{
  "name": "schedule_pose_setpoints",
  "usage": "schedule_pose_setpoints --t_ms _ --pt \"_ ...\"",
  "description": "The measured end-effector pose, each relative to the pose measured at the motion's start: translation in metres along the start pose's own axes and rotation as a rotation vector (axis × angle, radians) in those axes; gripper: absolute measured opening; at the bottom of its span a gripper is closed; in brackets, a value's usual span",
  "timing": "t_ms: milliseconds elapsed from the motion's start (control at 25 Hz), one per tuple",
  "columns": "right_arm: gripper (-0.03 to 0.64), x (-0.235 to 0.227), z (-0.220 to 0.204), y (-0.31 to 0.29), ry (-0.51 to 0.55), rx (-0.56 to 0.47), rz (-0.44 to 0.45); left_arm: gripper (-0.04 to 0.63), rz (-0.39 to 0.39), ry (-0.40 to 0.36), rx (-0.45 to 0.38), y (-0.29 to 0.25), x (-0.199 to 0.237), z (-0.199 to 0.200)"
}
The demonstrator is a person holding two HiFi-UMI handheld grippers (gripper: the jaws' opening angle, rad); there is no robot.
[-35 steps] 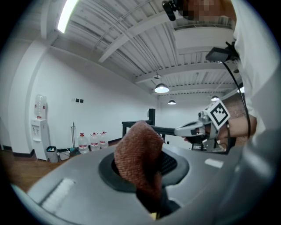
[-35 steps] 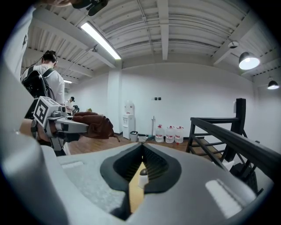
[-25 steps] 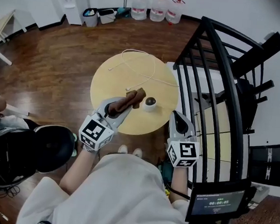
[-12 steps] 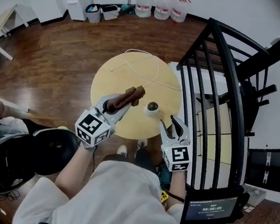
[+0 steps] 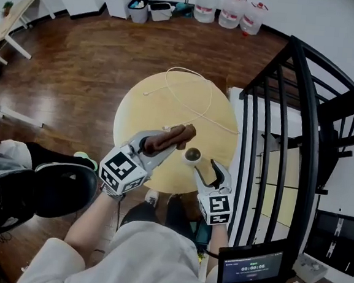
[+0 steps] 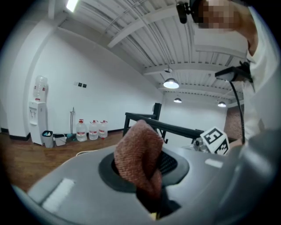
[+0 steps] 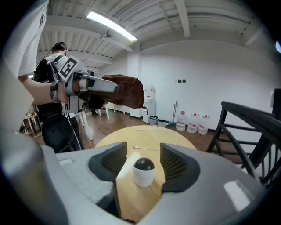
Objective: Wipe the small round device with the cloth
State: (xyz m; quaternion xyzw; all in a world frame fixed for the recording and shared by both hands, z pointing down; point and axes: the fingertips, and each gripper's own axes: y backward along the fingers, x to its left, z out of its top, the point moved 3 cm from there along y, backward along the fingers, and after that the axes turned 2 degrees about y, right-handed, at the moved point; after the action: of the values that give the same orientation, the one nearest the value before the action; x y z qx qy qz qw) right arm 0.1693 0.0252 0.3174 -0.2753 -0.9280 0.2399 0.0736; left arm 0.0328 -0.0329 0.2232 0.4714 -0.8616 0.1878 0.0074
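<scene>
Closer to the table edge than 1 second ago, my right gripper now points at the small round device. Its 2 jaws are opening, with the device lined up in the gap just ahead of them and untouched, I judge so that I can steady it. My left gripper is clamped on the brown cloth, held raised just beside the device over the round table, its free end ready for wiping.

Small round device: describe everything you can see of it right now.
The small round device is a squat white cylinder topped by a glossy dark dome. It stands upright on the yellow round table, near the person's edge. The right gripper frames it between opening jaws, pads clear of it; nothing else touches it.
</scene>
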Motion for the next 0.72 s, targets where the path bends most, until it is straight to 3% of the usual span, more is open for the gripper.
schedule_pose_setpoints --t_ms 120,280,480,600,720 --pt "0.272 0.001 -0.023 -0.020 -0.022 0.040 0.056 0.098 -0.009 0.039 0.009 -0.012 -0.001 -0.009" --pt "0.321 0.013 -0.034 -0.043 0.056 0.058 0.113 0.098 -0.003 0.164 0.020 -0.026 0.008 -0.034" --pt "0.332 0.022 -0.059 -0.061 0.143 0.147 0.177 0.095 -0.069 0.271 0.045 -0.046 0.002 -0.070" --pt "0.331 0.022 -0.069 -0.058 0.140 0.164 0.195 0.095 -0.107 0.342 0.075 -0.057 -0.011 -0.090" --pt "0.331 0.027 -0.074 -0.057 0.146 0.169 0.228 0.094 -0.101 0.359 0.145 -0.062 -0.017 -0.110"
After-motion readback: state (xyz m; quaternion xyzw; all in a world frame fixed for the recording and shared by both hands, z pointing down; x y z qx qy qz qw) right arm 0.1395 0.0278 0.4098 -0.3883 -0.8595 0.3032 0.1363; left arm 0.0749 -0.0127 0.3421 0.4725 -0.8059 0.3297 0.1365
